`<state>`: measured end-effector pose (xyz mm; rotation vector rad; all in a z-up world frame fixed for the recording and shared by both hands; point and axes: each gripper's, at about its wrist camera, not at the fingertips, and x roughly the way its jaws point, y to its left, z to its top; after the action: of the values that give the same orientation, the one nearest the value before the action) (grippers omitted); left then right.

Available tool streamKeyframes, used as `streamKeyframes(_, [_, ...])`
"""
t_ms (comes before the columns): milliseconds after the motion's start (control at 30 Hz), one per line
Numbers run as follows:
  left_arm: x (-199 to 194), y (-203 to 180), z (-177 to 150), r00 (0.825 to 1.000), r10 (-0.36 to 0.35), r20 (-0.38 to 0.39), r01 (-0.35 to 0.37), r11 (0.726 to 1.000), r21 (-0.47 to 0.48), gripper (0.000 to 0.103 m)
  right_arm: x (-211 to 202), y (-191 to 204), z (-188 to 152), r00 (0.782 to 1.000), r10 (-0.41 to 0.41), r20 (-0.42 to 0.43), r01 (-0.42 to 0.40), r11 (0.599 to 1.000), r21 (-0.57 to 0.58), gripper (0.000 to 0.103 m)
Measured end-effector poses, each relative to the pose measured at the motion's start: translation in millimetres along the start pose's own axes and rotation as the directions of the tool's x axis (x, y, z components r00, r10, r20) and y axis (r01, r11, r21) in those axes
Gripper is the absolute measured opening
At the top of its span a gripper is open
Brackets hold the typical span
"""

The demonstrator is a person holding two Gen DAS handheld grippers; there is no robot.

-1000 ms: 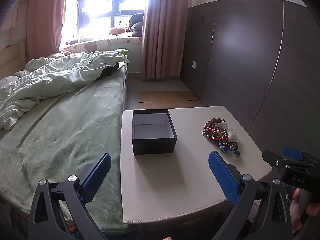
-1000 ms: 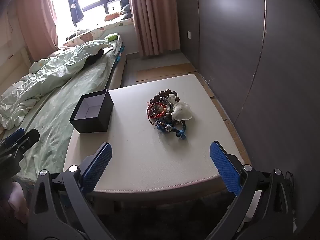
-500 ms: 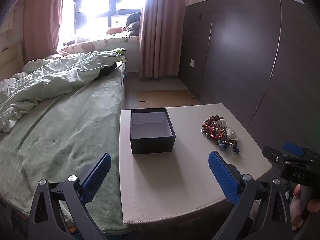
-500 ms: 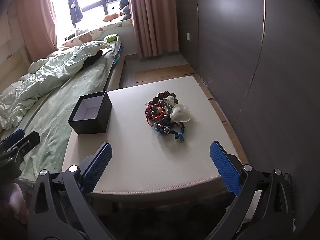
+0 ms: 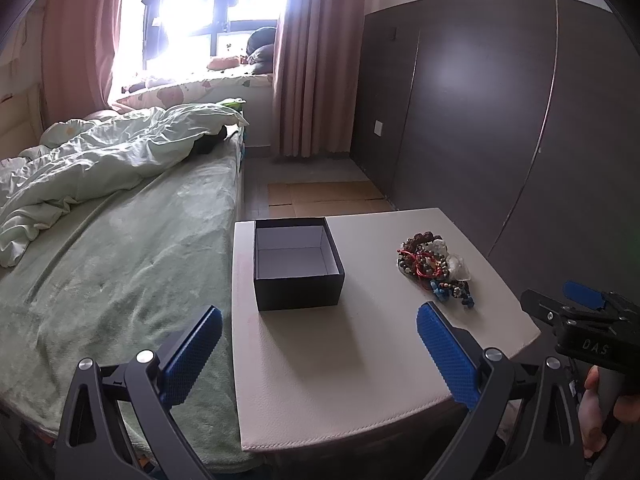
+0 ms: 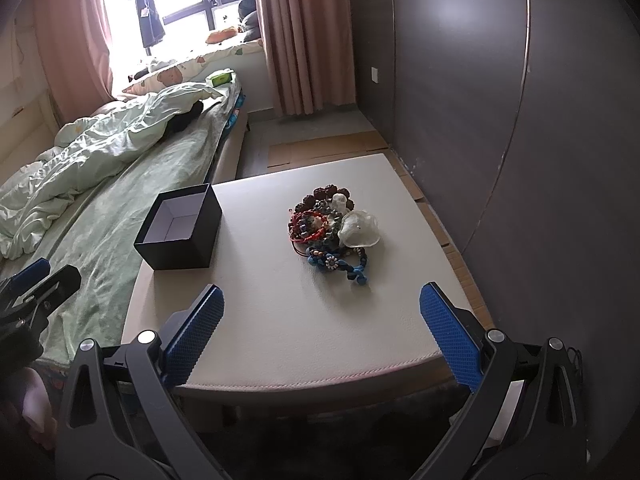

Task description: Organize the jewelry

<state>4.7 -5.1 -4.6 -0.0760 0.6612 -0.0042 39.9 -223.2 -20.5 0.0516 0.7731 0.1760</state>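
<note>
Left wrist view shows the left gripper spread wide before an open black cardboard box. Beside it, the right gripper, equally apart, faces a tangled heap of beaded bracelets on the beige table.

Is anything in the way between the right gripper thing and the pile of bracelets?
Nothing visible is. The right hand-held gripper is open, and only bare table lies between it and the jewelry pile. The black box sits off to the left.

Both grippers spread wide, empty.
We hold our left gripper and right gripper level, side by side.
</note>
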Motion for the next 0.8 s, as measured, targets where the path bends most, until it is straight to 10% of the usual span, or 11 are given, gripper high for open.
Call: streamKeyframes(800, [-0.7,0.4,1.6,1.000,-0.004,0.010,0.004,1.000,0.002,0.095,3.1,-0.6,0.2,1.000,-0.004,-0.006,0.004,1.000,0.000,0.098])
